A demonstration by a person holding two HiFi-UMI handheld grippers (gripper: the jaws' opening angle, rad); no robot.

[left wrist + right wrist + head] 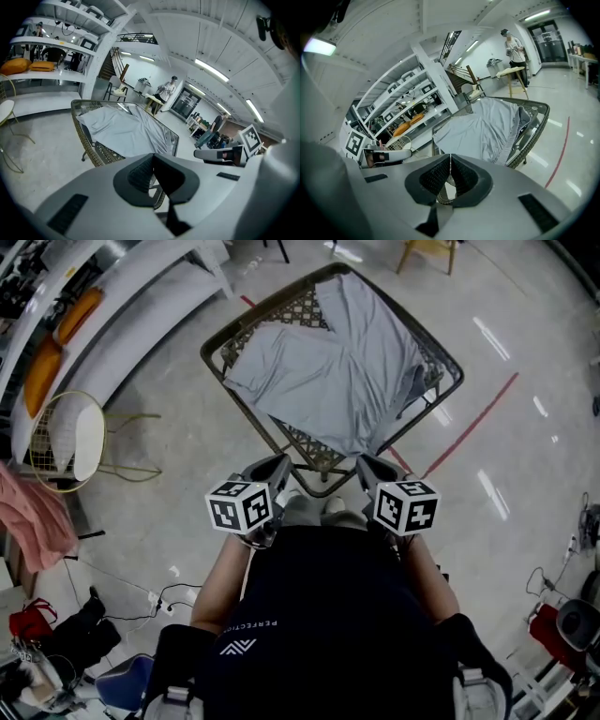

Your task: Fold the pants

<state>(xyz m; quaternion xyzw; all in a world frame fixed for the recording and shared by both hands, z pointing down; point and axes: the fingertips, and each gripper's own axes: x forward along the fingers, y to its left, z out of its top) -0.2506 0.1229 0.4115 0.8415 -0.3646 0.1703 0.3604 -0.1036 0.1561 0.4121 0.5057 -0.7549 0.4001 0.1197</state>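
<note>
pants (328, 371): grey, spread out on top of the table, one leg reaching to the far corner and the other out to the left; the right edge is bunched up at the rim. neither gripper touches them.
table (314, 454): dark frame with wicker sides, set corner-on to the person; the near corner points at their body.
left gripper (275, 467): held close in front of the person's torso, just short of the table's near corner. the jaws are clenched together with nothing between them, plain in its own view (153, 176).
right gripper (370, 468): beside the left one, level with it and near that same corner. its jaws are also pressed tight and empty (450, 180).
cubes: one marker cube on each gripper, left (241, 505) and right (405, 505), facing up.
chair (70, 442): wire frame with a white seat, standing off to the left of the table.
shelves (56, 334): white, along the left wall, with orange things lying on them.
pink cloth (33, 517): hangs at the left edge.
red line (469, 423): tape on the floor, to the right of the table.
other person (514, 47): stands far back by a bench.
</note>
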